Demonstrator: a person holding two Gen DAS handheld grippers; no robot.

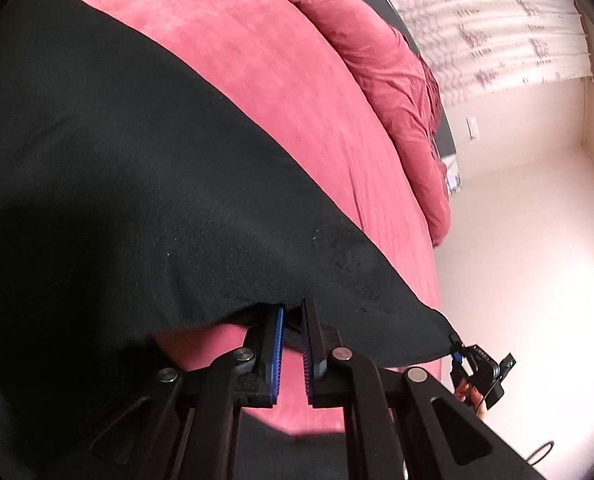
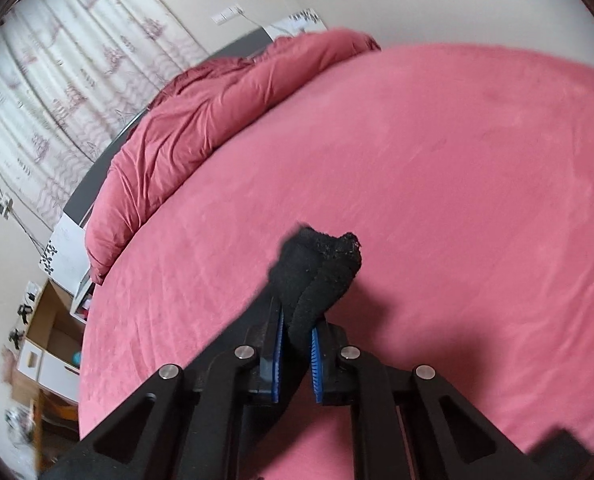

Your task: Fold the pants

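The black pants hang spread above the pink bed, held at their near edge. My left gripper is shut on that edge, its tips hidden under the cloth. My right gripper also shows in the left wrist view, pinching the far right corner of the pants. In the right wrist view my right gripper is shut on a bunched black end of the pants, lifted over the pink bed.
A rumpled pink duvet lies along the head of the bed, with a dark headboard behind it. Patterned curtains hang beyond. Boxes and shelves stand beside the bed. Pale floor lies at the bed's side.
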